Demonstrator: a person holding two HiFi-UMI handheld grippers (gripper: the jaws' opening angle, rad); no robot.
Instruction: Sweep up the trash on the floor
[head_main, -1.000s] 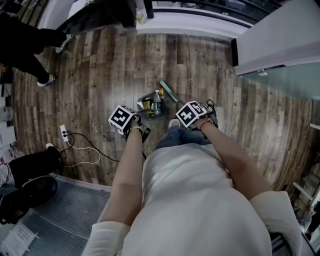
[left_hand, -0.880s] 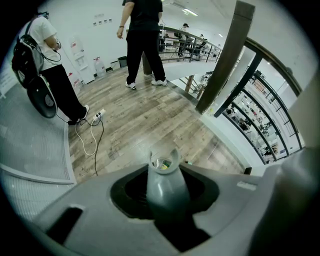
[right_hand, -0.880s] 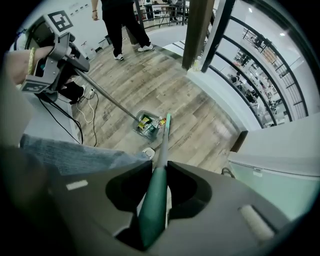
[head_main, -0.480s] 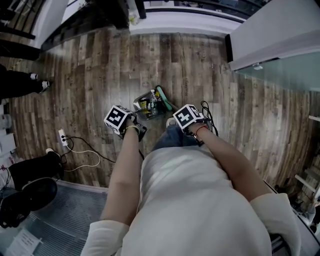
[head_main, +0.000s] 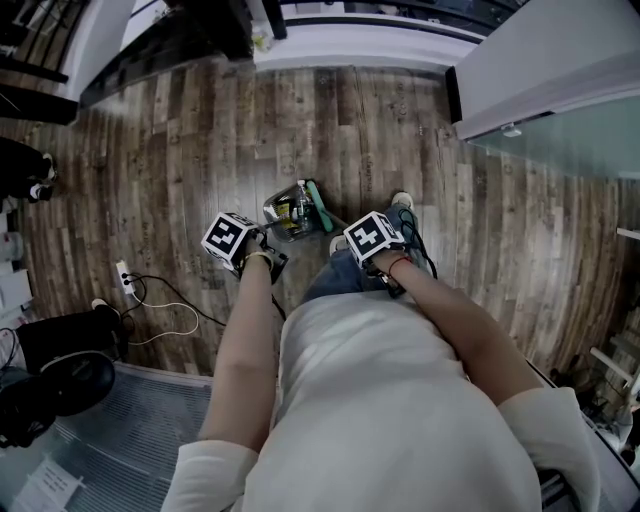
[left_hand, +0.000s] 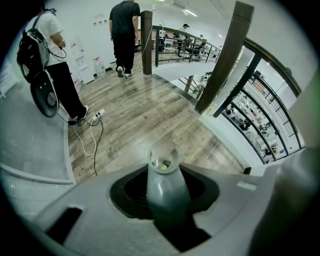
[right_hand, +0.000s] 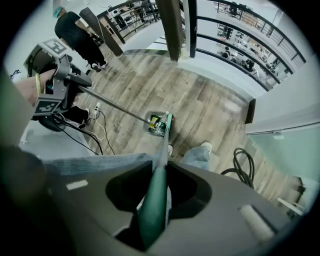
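With our left gripper (left_hand: 165, 202) clamped on the grey long-handled dustpan (head_main: 275, 207) and our right gripper (right_hand: 154, 202) grasping the green broom handle (right_hand: 159, 175), we should sweep gently, keeping the collected trash (head_main: 293, 213), well inside the wooden floor's (head_main: 190, 130) far edge, from spilling.

- This looks like a big work hall or lab, on an upper floor.
- A wood floor (head_main: 200, 130) runs to a black railing (left_hand: 239, 85), with shelves (left_hand: 250, 120) on a floor below.
- A power strip (head_main: 124, 272) and cables (head_main: 170, 312) lie about.
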